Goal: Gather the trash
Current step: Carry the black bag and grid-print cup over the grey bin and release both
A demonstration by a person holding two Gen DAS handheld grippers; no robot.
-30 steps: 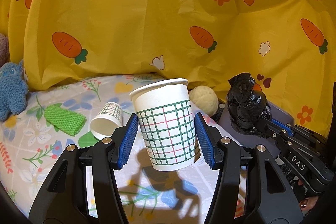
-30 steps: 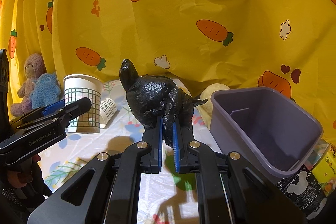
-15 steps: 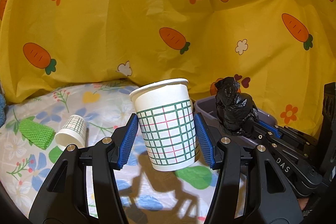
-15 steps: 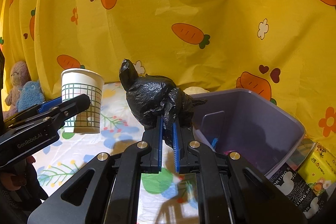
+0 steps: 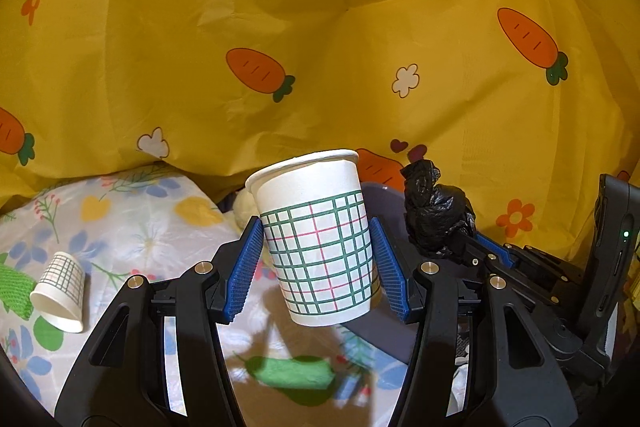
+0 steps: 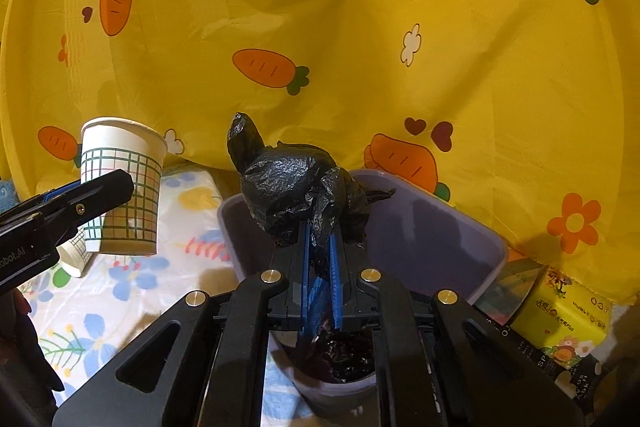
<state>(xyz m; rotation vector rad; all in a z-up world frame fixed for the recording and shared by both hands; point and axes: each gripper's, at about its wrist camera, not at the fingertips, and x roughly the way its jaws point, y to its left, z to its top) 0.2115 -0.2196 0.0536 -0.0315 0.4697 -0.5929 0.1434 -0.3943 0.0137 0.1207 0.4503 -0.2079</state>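
My left gripper point(image 5: 316, 227) is shut on a white paper cup point(image 5: 316, 239) with a green and pink grid, held upright above the floral sheet. Behind the cup stands the purple bin point(image 5: 384, 195). My right gripper point(image 6: 320, 239) is shut on a crumpled black plastic bag point(image 6: 296, 187), which hangs over the purple bin point(image 6: 440, 211). Something dark lies at the bin's bottom. In the right wrist view the cup point(image 6: 120, 183) and left gripper point(image 6: 116, 187) are left of the bin. In the left wrist view the bag point(image 5: 436, 215) and right gripper point(image 5: 460, 247) are to the right.
A second grid-pattern paper cup point(image 5: 60, 295) lies on its side on the sheet at the left, beside a green knitted piece point(image 5: 12, 291). A pale round ball point(image 5: 244, 207) sits behind the held cup. A yellow tissue pack point(image 6: 560, 311) lies right of the bin. Yellow carrot-print cloth point(image 5: 320, 67) walls the back.
Both grippers have swung to the right with their loads. The bag, earlier left of the bin, now hangs over it. The plush toys have left view.
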